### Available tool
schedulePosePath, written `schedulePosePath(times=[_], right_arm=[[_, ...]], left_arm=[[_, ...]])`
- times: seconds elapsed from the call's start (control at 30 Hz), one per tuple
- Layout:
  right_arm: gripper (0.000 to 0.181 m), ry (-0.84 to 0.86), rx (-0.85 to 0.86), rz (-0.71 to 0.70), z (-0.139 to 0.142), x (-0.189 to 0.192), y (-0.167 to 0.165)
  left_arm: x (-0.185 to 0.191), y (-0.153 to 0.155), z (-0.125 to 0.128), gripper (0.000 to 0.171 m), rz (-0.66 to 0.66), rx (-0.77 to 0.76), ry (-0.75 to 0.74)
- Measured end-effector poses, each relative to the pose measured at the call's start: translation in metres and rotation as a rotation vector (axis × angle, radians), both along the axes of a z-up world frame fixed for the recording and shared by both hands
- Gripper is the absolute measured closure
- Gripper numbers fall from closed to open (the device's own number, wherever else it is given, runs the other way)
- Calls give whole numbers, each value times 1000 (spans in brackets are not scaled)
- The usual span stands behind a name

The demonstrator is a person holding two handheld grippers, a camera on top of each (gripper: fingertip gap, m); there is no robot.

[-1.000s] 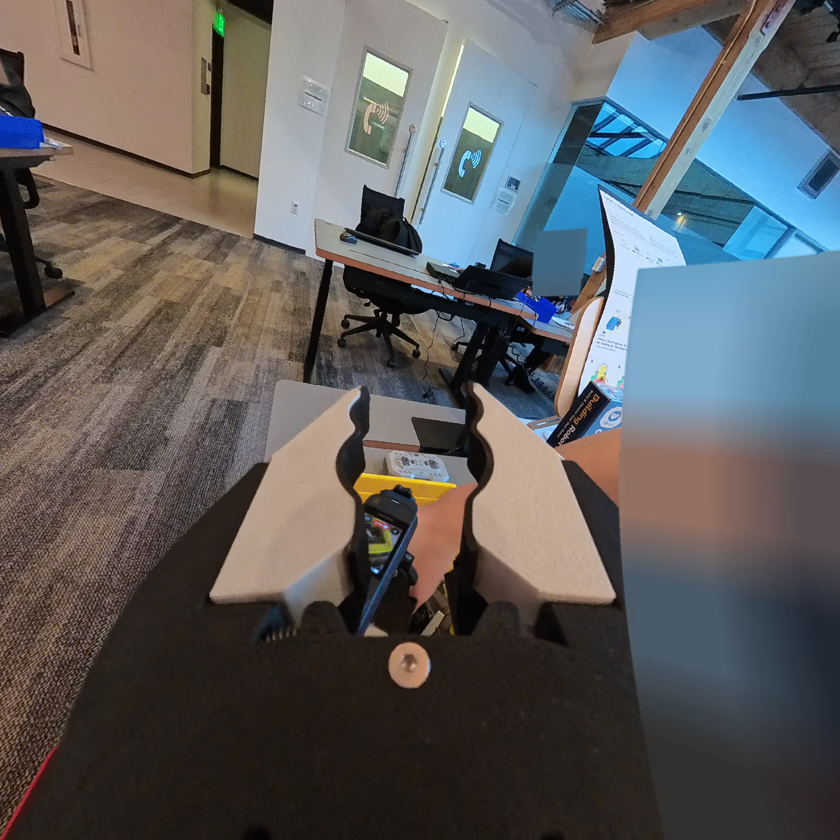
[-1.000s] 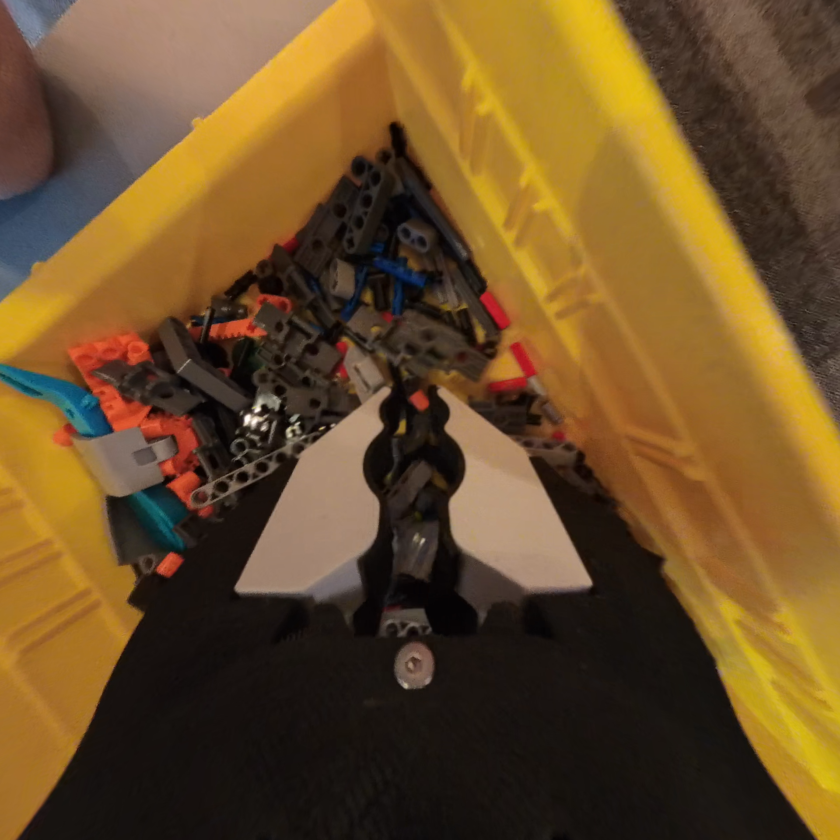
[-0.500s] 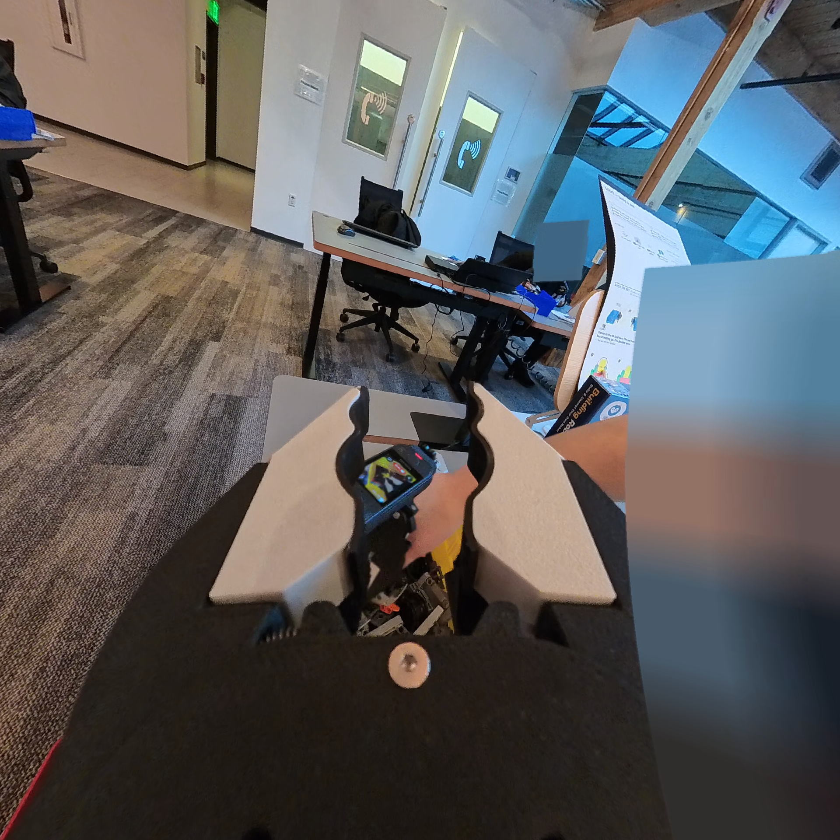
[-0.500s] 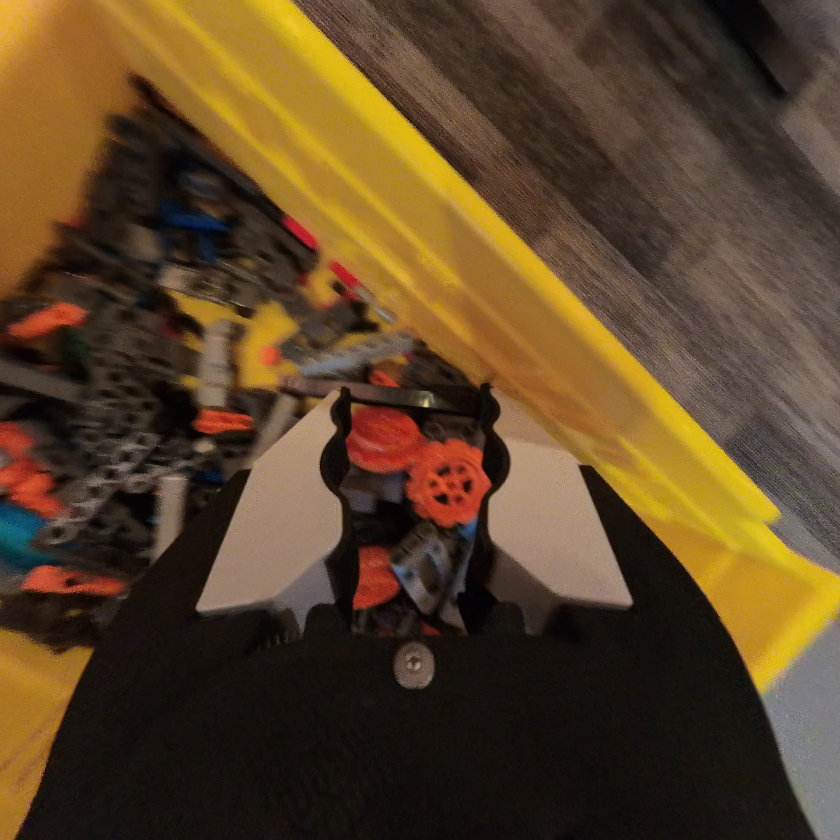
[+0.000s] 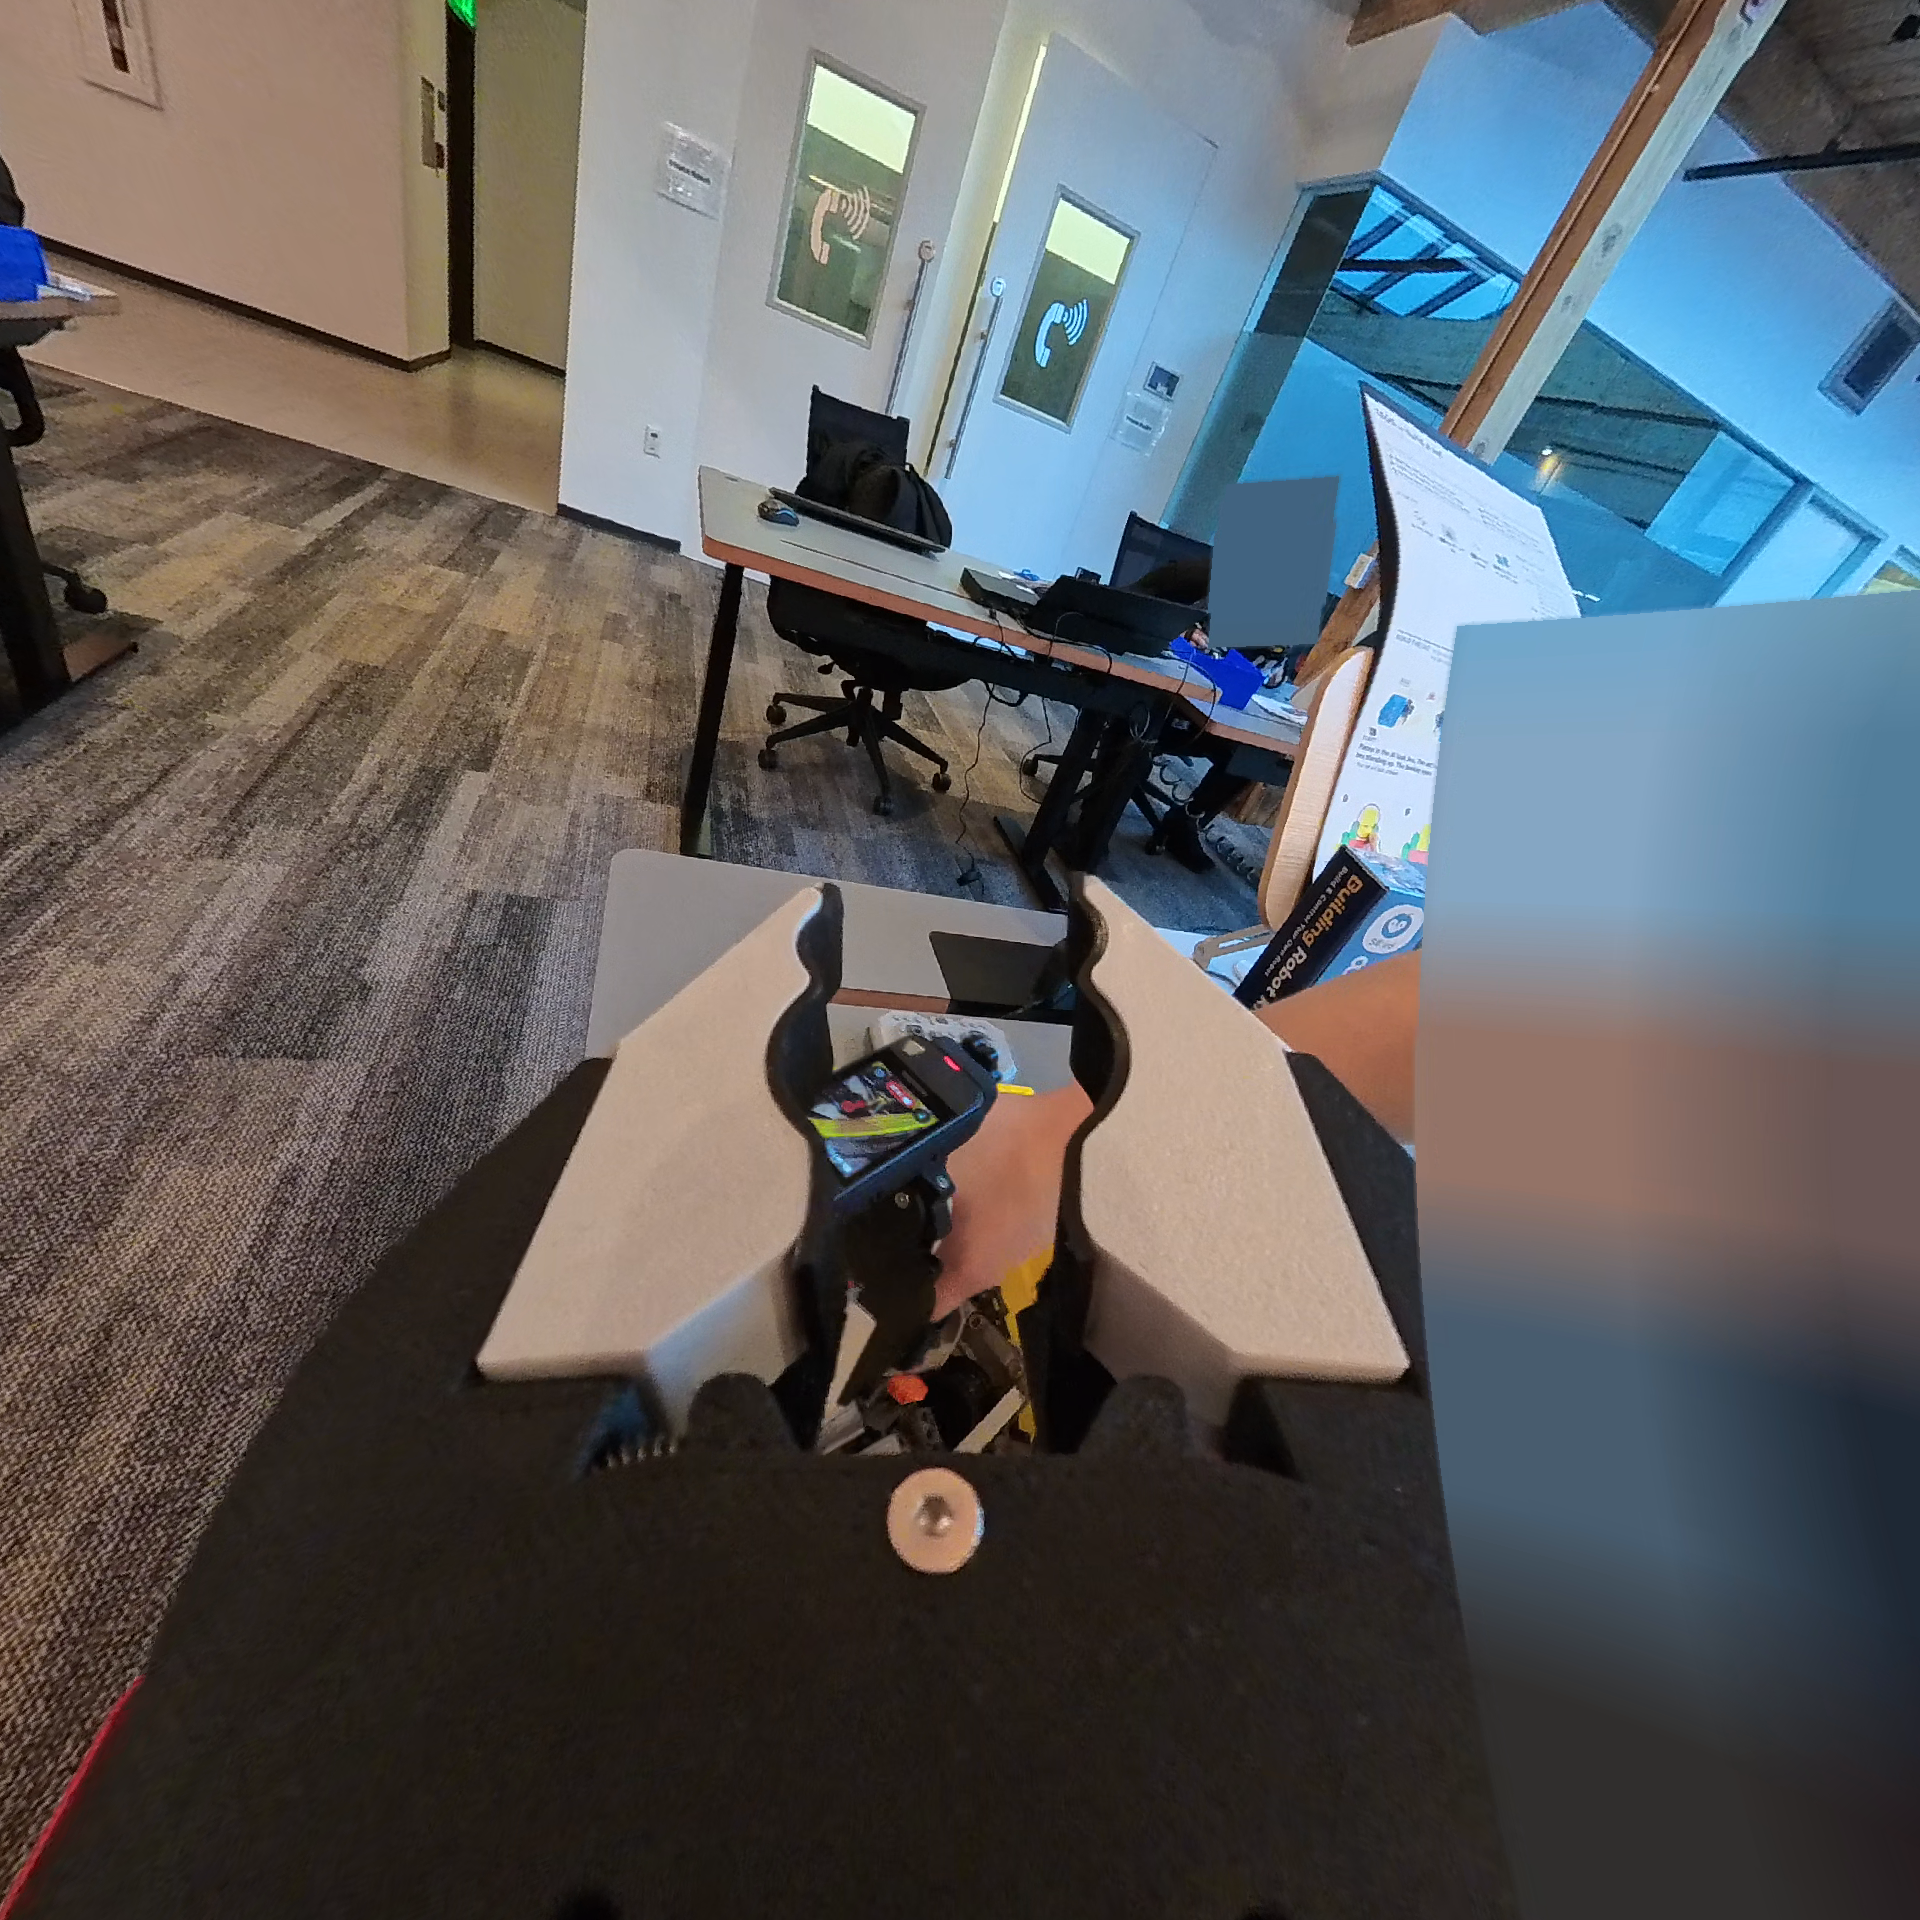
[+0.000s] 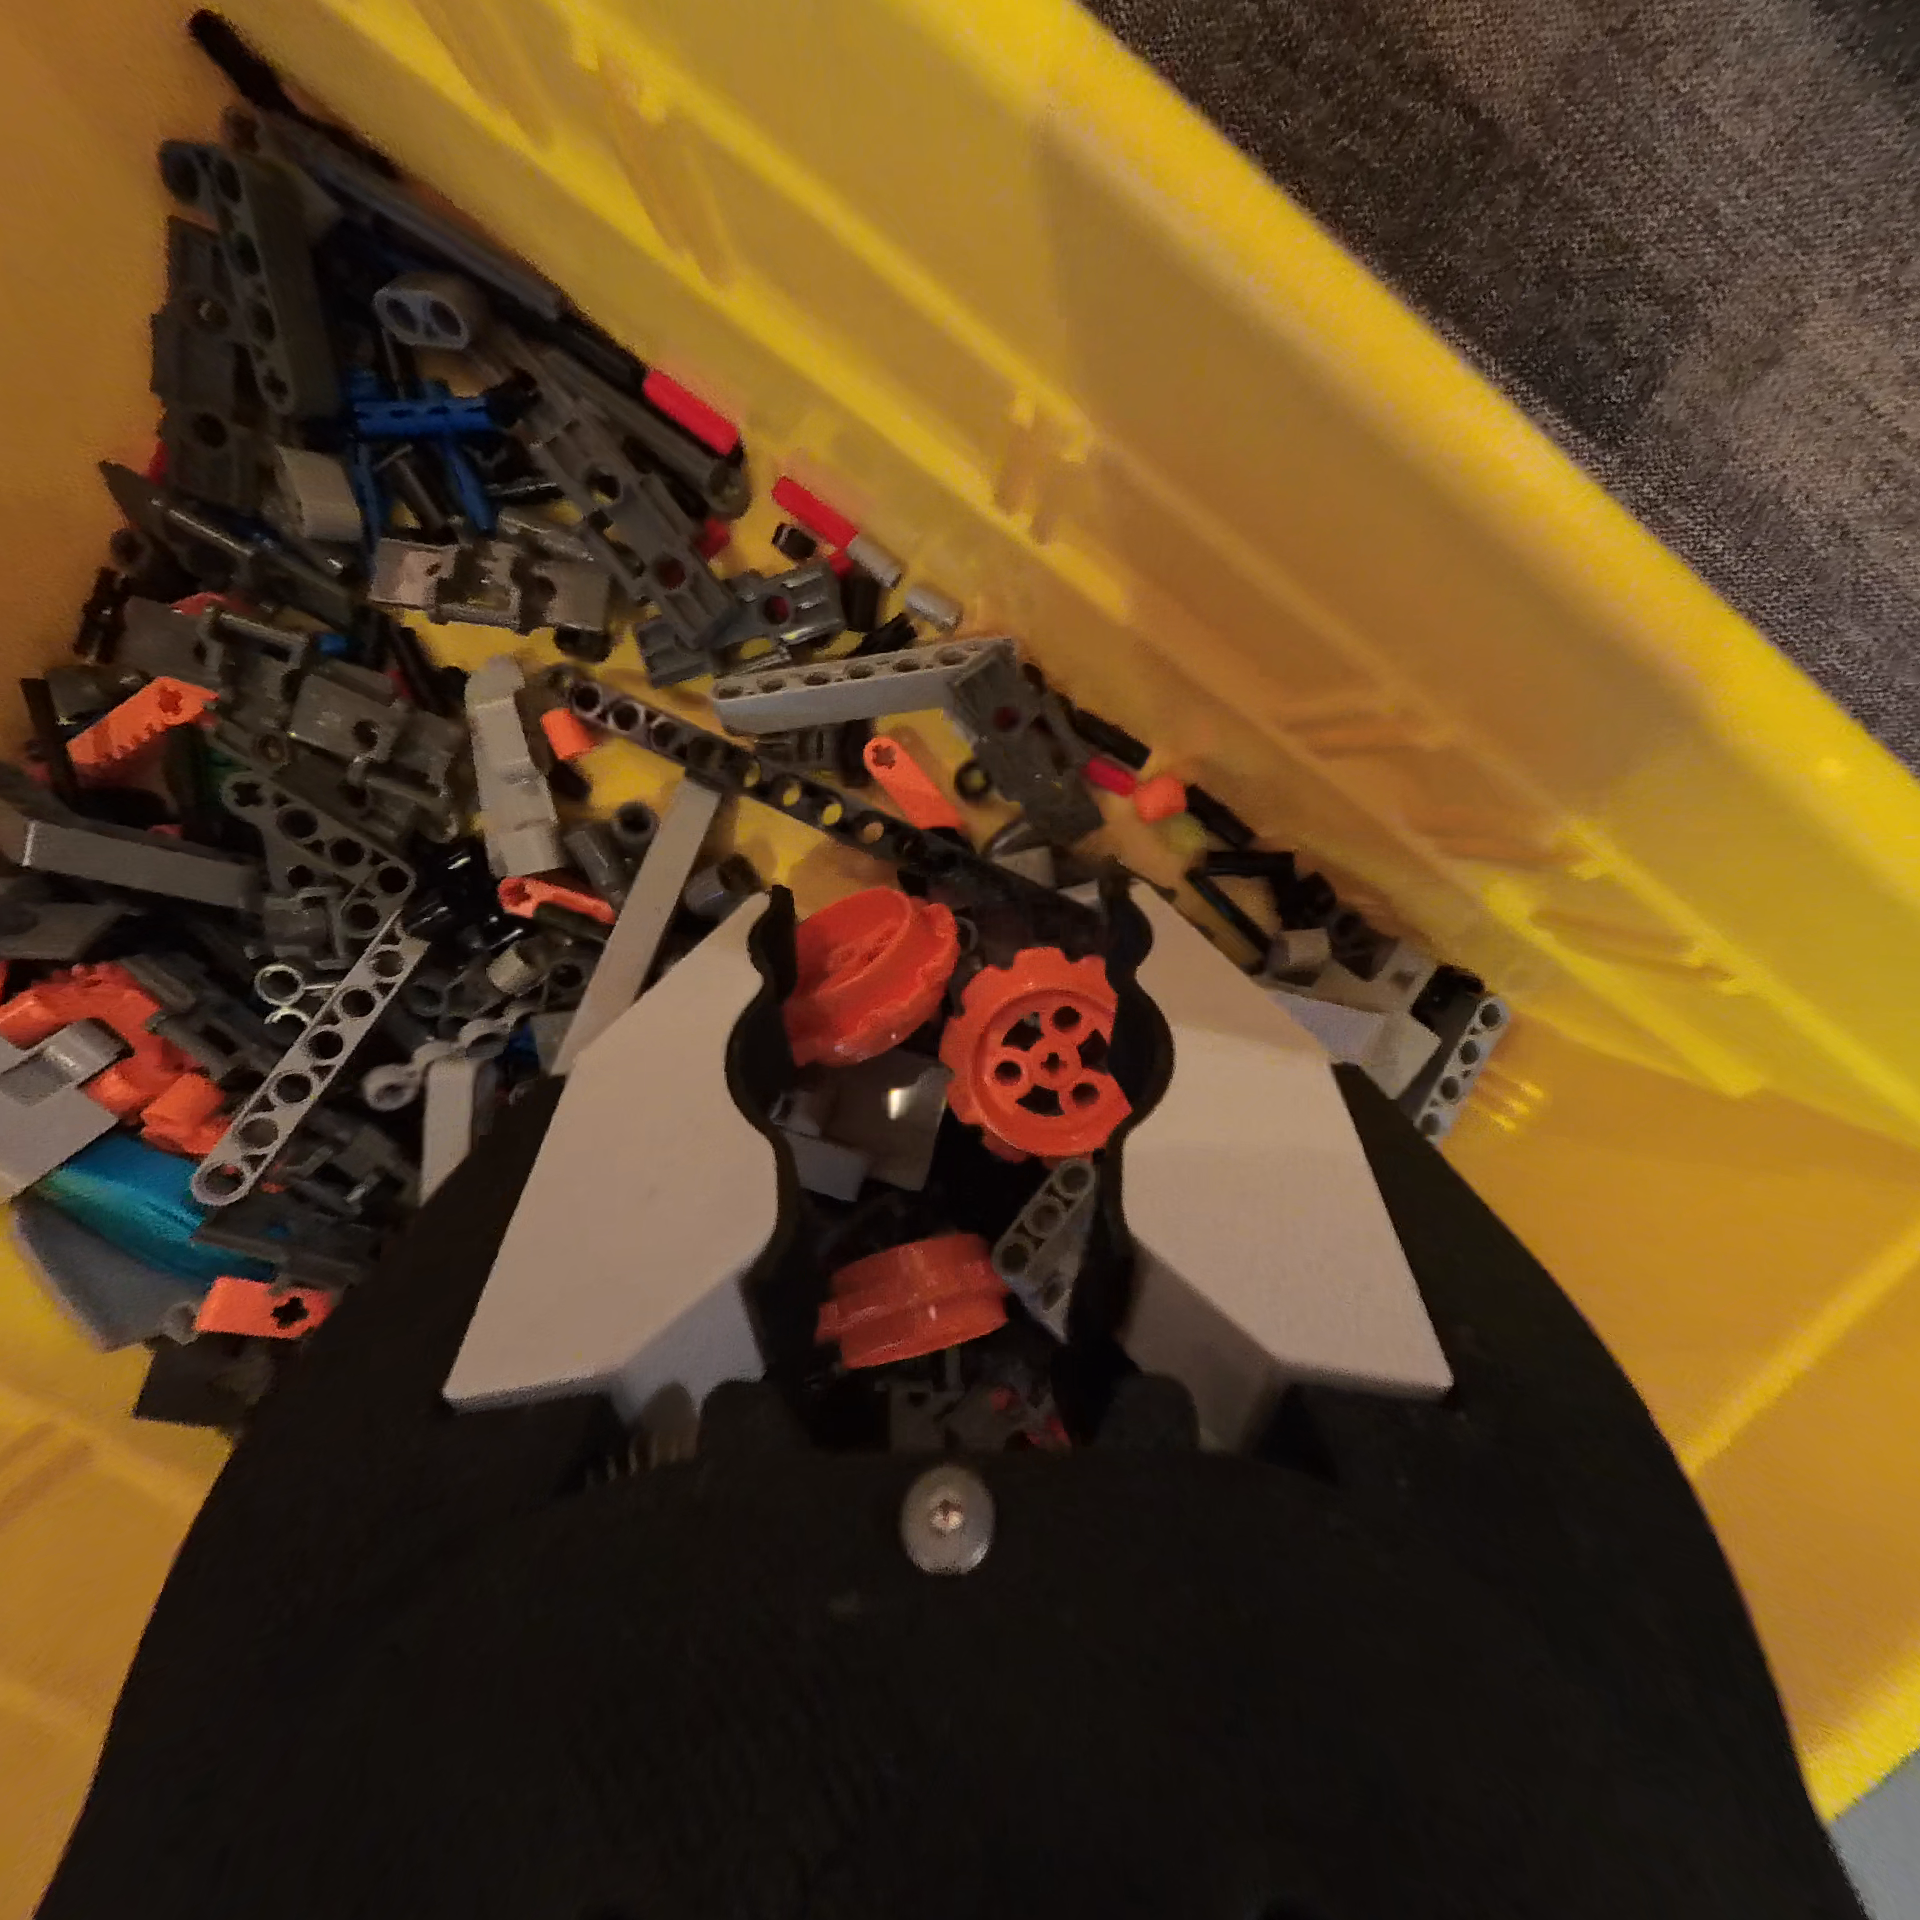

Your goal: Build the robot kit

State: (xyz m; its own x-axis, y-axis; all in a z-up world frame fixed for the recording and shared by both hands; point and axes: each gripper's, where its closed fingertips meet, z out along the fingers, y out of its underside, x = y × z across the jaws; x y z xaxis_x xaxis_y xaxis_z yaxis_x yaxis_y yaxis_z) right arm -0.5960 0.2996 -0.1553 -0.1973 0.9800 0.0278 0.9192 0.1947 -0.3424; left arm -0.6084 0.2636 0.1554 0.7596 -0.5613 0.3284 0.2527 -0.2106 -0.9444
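My right gripper is open and reaches down into a yellow bin full of loose building parts. Between its fingers lie an orange gear wheel, an orange hub and an orange pulley; the gear sits against the right finger. A long black holed beam lies just beyond the fingertips. My left gripper is open and empty, held above the bin. Between its fingers I see the other gripper's camera screen, a hand and a strip of the yellow bin.
A small grey table holds a white device and a dark flat pad. A dark box and a white poster board stand at the right. Desks, office chairs and grey carpet lie beyond. About 30 centimetres separates my left fingertips from my right.
My right gripper swung from the middle of the pile to the bin's side wall and opened wider over the orange wheels. In the left view, the other gripper's camera rose and tilted.
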Motion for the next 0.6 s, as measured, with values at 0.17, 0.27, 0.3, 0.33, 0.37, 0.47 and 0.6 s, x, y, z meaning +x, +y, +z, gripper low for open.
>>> schedulePosePath(times=[0.17,0.27,0.3,0.33,0.37,0.47,0.6], right_arm=[[128,6,8,4,5,5,-13],[135,5,-25,3,9,9,-25],[138,1,-38,-2,10,10,-30],[141,-2,-58,0,11,12,-36],[153,-15,-92,13,11,16,-45],[160,-33,-139,26,8,24,-63],[145,5,-162,44,15,22,-64]], left_arm=[[2,-1,-1,130,-7,-3,9],[2,-1,-1,130,-8,-4,10],[2,-1,-1,130,-8,-5,9],[2,-1,-1,130,-7,-4,8],[2,-1,-1,130,-6,-3,7],[1,0,-1,130,-5,-2,7],[2,0,-1,130,-5,-5,7]])
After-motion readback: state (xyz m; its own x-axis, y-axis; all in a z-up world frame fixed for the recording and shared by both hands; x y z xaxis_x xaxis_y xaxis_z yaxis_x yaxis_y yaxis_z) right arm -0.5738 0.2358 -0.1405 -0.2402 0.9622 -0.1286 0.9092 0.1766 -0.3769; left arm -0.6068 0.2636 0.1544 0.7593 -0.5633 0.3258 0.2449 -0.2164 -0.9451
